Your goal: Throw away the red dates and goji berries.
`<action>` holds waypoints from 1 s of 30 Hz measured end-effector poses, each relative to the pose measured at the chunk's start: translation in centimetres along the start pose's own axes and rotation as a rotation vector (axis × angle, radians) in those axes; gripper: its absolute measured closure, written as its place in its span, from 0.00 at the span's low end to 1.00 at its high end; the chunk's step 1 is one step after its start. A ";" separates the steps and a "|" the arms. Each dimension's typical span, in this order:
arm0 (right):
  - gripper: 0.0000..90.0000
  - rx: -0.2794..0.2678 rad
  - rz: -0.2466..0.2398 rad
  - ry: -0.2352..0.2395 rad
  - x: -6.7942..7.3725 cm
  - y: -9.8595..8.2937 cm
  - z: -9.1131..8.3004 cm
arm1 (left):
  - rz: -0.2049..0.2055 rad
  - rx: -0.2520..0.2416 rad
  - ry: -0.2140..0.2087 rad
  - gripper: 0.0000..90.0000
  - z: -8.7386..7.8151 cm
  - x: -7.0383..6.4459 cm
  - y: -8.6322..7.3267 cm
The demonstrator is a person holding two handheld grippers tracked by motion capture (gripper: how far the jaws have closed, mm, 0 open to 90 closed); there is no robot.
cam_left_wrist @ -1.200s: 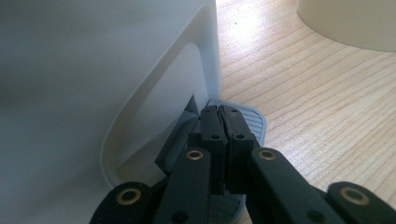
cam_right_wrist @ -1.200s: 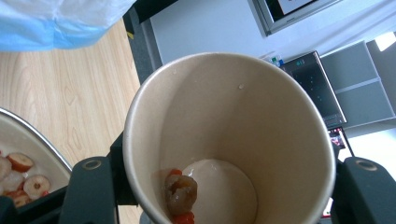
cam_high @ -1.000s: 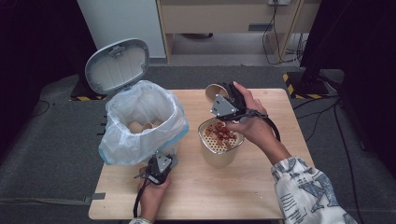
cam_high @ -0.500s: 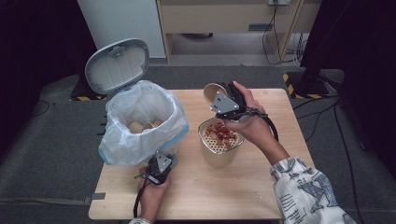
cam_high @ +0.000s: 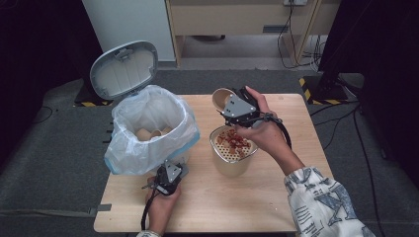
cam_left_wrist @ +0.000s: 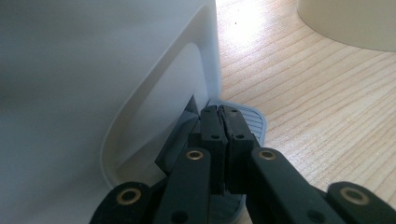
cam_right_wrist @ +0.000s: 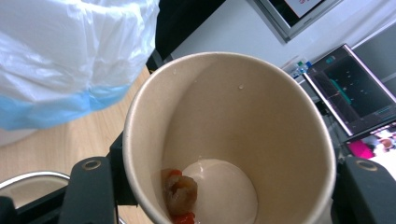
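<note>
My right gripper [cam_high: 228, 104] is shut on a brown paper cup [cam_high: 220, 98], held tipped on its side above the table's far middle. In the right gripper view, red-brown food scraps [cam_right_wrist: 180, 193] stick to the bottom of the cup [cam_right_wrist: 233, 140], which sits between my right gripper's [cam_right_wrist: 229, 191] jaws. Just below it stands a beige pot [cam_high: 230, 165] with a strainer holding red scraps [cam_high: 236, 140]. My left gripper [cam_high: 177, 167] is shut, its tips resting on the grey pedal [cam_left_wrist: 250, 122] of the white bin [cam_left_wrist: 93, 70].
The bin's white bag [cam_high: 148, 123] has a blue edge and holds used paper cups [cam_high: 150, 133]. Its grey lid [cam_high: 123, 69] stands open behind it. The wooden table [cam_high: 237, 207] ends near the person's arms. A patterned sleeve [cam_high: 321, 202] comes in at the lower right.
My right gripper has drifted slightly left with the cup, toward the bin. The left gripper has stayed on the pedal.
</note>
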State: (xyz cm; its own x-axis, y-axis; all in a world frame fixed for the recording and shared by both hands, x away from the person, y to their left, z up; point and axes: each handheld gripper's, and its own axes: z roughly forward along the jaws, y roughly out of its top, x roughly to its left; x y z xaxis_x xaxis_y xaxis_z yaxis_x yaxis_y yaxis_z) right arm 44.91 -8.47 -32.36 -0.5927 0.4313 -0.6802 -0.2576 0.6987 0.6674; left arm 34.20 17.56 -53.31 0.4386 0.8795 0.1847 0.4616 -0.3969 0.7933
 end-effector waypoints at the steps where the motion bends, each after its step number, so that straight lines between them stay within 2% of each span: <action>1: 0.38 -0.007 0.019 0.009 -0.1 0.0 0.0 | 0.000 0.000 0.000 0.98 0.0 0.0 0.0; 8: 0.38 -0.045 0.148 0.046 -0.7 -0.3 0.0 | 0.000 -0.001 0.000 0.98 0.0 0.0 0.0; 12: 0.38 -0.076 0.235 0.084 -1.2 -0.5 0.0 | 0.001 0.001 0.001 0.98 0.0 0.0 0.0; 17: 0.38 -0.097 0.295 0.113 -1.7 -0.7 -0.2 | 0.000 0.000 0.000 0.98 0.0 0.0 0.0; 30: 0.38 -0.104 0.389 0.201 -1.9 -0.9 0.0 | 0.001 0.001 0.000 0.98 0.0 0.0 0.0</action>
State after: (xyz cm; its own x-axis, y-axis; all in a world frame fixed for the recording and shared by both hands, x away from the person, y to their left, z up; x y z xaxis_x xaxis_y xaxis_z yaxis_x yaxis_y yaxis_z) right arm 46.26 -9.95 -31.61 -0.7945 0.5237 -0.3074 -0.0560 0.4408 0.8958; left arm 34.19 17.55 -53.30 0.4387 0.8793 0.1856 0.4624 -0.3979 0.7924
